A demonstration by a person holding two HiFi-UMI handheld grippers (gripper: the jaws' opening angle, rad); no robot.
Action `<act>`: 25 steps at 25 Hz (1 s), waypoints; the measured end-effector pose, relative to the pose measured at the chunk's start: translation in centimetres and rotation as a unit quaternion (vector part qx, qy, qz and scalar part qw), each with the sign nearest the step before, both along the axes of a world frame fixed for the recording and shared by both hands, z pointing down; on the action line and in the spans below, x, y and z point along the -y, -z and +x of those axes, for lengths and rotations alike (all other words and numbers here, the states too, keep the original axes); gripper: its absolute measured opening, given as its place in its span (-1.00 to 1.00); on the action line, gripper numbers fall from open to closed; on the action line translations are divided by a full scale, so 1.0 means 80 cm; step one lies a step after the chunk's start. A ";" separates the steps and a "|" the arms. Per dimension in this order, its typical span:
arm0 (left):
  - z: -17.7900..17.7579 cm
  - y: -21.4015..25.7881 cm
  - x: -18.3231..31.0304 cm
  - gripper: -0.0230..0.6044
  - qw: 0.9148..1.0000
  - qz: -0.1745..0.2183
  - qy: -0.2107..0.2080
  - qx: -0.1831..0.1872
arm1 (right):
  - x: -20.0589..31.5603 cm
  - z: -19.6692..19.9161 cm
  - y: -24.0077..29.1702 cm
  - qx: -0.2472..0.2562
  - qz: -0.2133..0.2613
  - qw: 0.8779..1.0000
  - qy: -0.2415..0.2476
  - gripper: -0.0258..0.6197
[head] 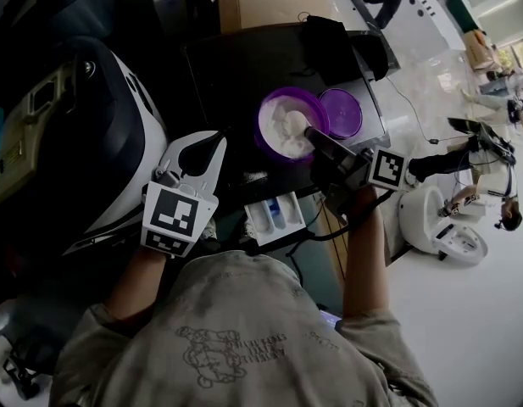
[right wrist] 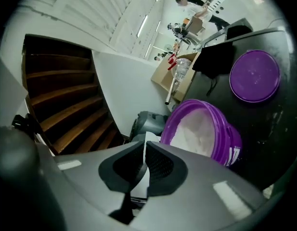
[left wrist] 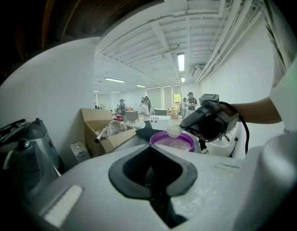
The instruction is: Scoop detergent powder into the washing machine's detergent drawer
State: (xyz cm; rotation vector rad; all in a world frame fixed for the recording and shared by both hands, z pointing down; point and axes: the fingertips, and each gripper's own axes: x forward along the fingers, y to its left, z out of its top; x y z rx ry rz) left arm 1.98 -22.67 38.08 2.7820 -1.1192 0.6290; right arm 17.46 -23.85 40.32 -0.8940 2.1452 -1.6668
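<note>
A purple tub of white detergent powder stands open on the black top, with its purple lid lying beside it on the right. My right gripper reaches over the tub's near rim, shut on a white scoop. In the left gripper view the scoop's bowl is heaped with powder just above the tub. In the right gripper view the scoop's handle shows between the pads, with the tub ahead. The white detergent drawer stands pulled out below the tub. My left gripper hangs left of the tub, shut and empty.
A cardboard box and a black bag sit behind the tub. A large white and black machine fills the left side. A white appliance stands on the floor at the right. People move about far off.
</note>
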 end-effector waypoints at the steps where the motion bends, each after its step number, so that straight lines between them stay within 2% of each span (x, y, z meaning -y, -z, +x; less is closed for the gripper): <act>1: 0.000 0.001 -0.002 -0.93 1.000 0.000 0.000 0.002 | -0.005 -0.001 0.002 0.008 0.001 1.000 -0.003 -0.81; 7: 0.003 0.007 -0.017 -0.93 1.000 0.005 -0.009 0.010 | -0.035 -0.004 0.015 0.043 0.008 0.999 -0.016 -0.81; 14: 0.012 0.011 -0.036 -0.93 1.000 0.004 -0.021 0.000 | -0.074 -0.010 0.037 0.106 0.019 0.994 -0.017 -0.81; 21: 0.018 0.012 -0.054 -0.93 0.999 0.005 -0.034 -0.001 | -0.112 -0.013 0.048 0.142 0.024 0.989 -0.014 -0.81; 25: 0.018 0.013 -0.059 -0.93 0.999 0.009 -0.036 0.017 | -0.129 -0.011 0.048 0.155 0.023 0.987 -0.019 -0.81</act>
